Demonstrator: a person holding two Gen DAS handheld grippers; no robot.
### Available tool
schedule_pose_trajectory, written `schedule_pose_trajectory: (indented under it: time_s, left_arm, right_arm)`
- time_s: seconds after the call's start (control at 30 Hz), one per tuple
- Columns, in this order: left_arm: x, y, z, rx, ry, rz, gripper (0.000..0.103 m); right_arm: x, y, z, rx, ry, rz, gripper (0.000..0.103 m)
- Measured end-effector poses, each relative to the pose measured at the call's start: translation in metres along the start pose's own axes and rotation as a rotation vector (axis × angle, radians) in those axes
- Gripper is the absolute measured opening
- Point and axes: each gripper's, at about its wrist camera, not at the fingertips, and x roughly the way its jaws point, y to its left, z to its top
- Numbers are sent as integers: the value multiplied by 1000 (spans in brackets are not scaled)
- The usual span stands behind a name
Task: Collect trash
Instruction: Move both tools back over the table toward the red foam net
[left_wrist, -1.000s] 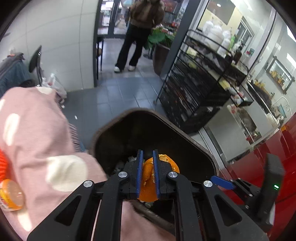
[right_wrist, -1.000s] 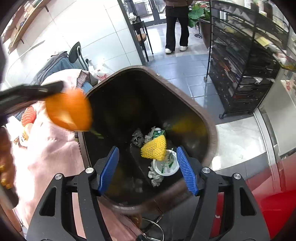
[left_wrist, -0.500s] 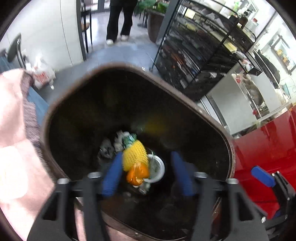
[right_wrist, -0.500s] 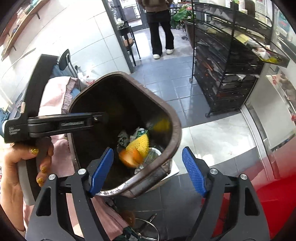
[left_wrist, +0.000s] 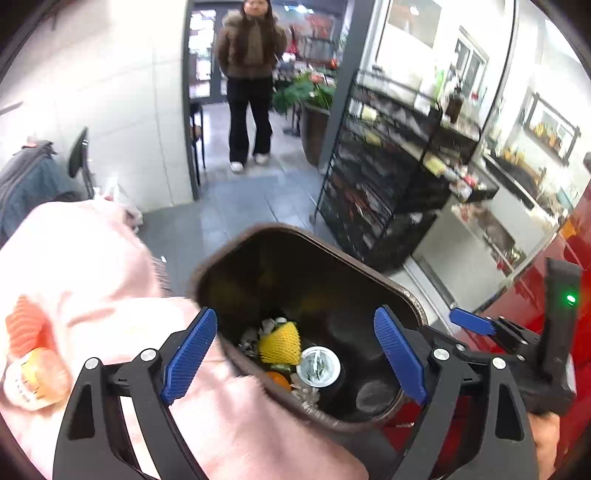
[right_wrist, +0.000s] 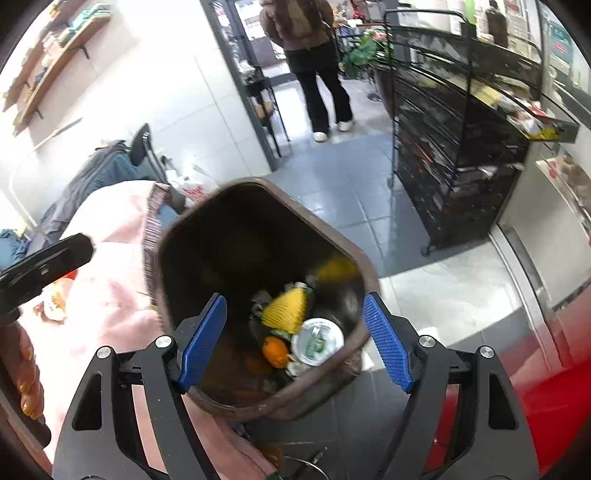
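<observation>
Dropped orange peel scrap (right_wrist: 275, 350) now lying in dark brown plastic bin (right_wrist: 162, 258) beside yellow foam net (right_wrist: 286, 309), left gripper (left_wrist: 293, 360) spread wide, empty, right gripper (right_wrist: 293, 341) likewise

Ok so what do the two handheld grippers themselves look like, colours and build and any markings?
Both match: the left gripper and right gripper have black plastic frames with triangular cut-outs, silver screw heads at the joints, and blue ribbed pads on the fingers. In the left view, the right unit's black body shows a small green light. The hand gripping the left unit has gold-painted nails.
</observation>
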Motion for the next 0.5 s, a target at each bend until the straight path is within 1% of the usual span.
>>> schedule_pose_trajectory:
  time_s: [0.07, 0.13, 0.23, 0.37, 0.5]
  left_arm:
    - [-16, 8, -5, -5, -30, 18, 88]
    - [-28, 17, -10, -12, -47, 36, 90]
    - [-40, 34, -22, -48, -41, 67, 91]
    - [-55, 61, -44, -85, -28, 152, 91]
    - [-74, 89, -67, -142, -21, 219, 91]
  right_arm:
    - [0, 11, 1, -25, -5, 21, 82]
    - [2, 24, 2, -56, 5, 42, 82]
    - [8, 48, 1, -112, 26, 74, 82]
    - [17, 83, -2, -167, 55, 142, 82]
    - [26, 121, -6, -243, 88, 195, 82]
